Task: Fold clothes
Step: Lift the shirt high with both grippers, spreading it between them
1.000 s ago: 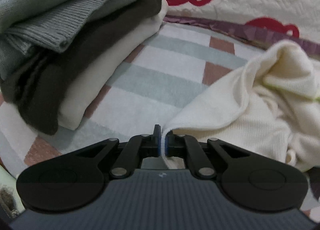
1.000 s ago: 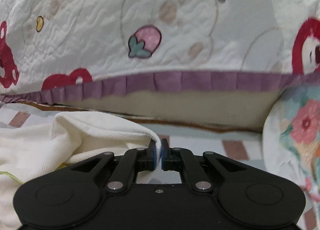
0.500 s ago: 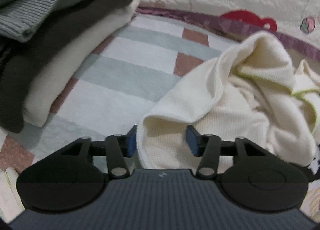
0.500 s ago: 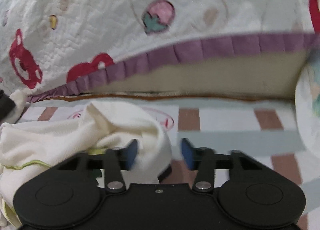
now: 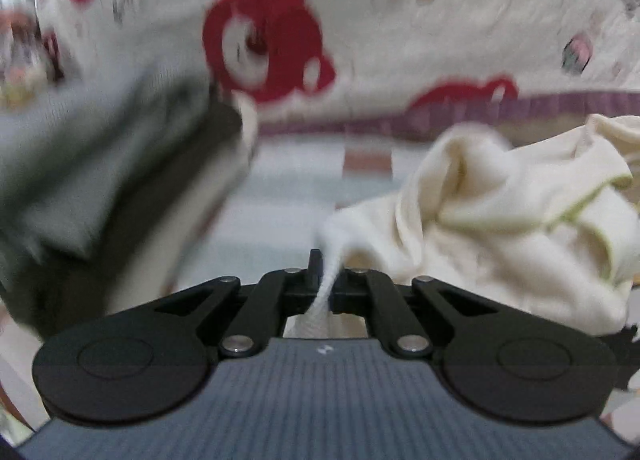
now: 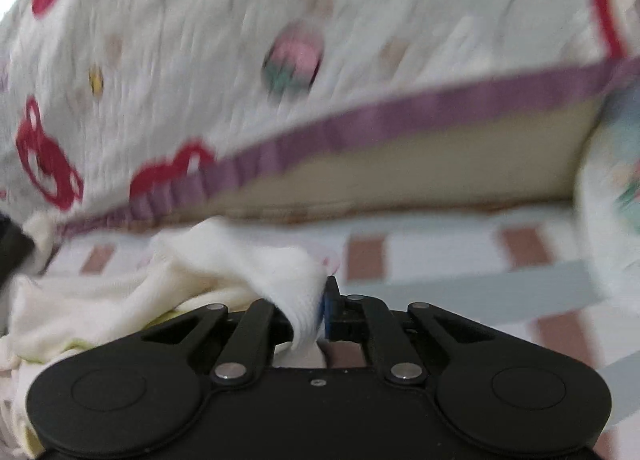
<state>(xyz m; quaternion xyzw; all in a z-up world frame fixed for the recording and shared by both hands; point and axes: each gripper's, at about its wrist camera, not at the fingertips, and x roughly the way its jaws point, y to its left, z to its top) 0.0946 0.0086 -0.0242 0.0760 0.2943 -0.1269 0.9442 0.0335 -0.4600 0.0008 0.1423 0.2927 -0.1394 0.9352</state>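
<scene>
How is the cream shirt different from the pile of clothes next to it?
The cream shirt lies crumpled and loose; the pile is folded and stacked. The shirt is one pale garment with green trim; the pile has grey, dark and cream layers. The left gripper and right gripper pinch the shirt; nothing holds the pile. Both sit on the checked sheet.

Cream garment (image 5: 500, 220): soft ribbed knit cloth. Quilt (image 6: 200, 40): stitched matt cotton.

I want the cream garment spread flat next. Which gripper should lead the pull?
Probably neither alone: left gripper and right gripper each pinch the cream garment. The right has open checkered mat ahead.
</scene>
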